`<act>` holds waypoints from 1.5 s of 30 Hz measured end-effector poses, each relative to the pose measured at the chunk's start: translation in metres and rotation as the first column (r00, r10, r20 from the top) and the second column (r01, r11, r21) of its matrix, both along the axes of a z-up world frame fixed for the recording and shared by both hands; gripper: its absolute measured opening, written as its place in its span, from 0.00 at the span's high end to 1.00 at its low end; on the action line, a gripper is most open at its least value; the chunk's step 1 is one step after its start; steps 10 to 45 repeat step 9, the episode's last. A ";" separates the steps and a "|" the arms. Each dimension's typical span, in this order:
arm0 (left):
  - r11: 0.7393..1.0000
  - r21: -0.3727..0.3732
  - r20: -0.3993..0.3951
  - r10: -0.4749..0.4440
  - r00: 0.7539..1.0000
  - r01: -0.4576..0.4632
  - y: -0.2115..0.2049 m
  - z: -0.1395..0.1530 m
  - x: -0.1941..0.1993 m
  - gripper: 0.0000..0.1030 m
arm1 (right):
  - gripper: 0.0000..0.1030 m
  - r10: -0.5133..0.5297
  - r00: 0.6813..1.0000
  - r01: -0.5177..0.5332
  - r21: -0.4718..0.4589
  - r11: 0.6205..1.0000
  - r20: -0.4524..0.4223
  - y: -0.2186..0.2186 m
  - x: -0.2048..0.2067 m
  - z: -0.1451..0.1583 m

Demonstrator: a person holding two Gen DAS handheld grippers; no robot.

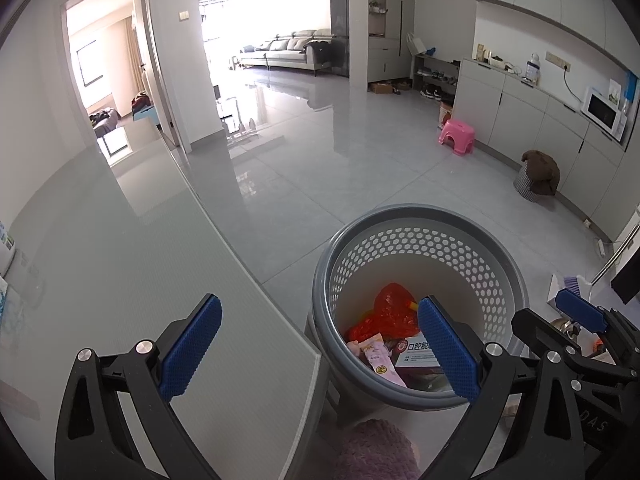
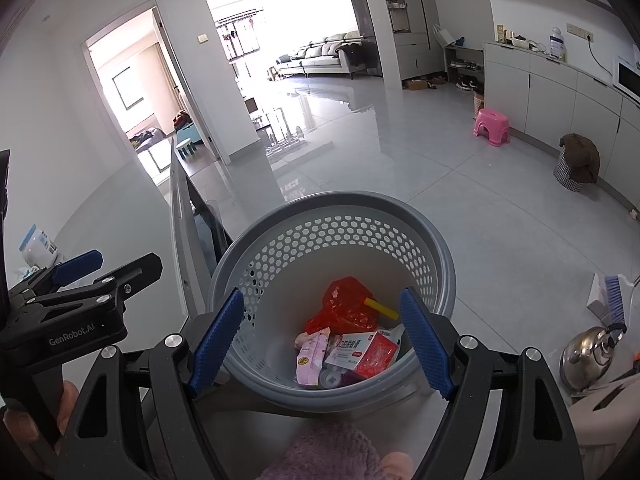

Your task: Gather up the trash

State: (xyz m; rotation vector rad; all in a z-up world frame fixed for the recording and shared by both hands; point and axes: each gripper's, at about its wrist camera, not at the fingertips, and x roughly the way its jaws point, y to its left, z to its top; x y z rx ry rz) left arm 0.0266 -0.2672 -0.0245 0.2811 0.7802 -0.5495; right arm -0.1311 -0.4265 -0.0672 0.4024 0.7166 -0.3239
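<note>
A round grey bin (image 2: pixel 332 216) with a honeycomb-perforated upper wall is standing upright just ahead of and below the right gripper (image 2: pixel 324 340), whose wide-apart fingers are framing its opening. Trash is lying at its bottom: a crumpled red plastic bag (image 2: pixel 346 304) farthest from the claw, a yellow stick (image 2: pixel 382 308) touching it, a pink packet (image 2: pixel 310 358) and a red-and-white box (image 2: pixel 362 352) lying nearer, overlapping one another.

Trash (image 2: pixel 348 340) in basket (image 2: pixel 448 256) beside table (image 1: pixel 160 260)
</note>
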 end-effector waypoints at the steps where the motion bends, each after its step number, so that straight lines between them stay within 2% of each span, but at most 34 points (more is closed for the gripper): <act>1: 1.000 0.000 0.000 0.001 1.000 -0.001 0.000 0.000 0.000 0.06 | 0.26 0.000 1.000 0.000 0.000 1.000 0.001 0.000 0.000 0.000; 45: 1.000 -0.001 -0.003 0.004 1.000 -0.004 0.001 0.000 0.001 0.06 | 0.26 0.000 1.000 0.000 0.000 1.000 0.001 0.000 0.000 -0.001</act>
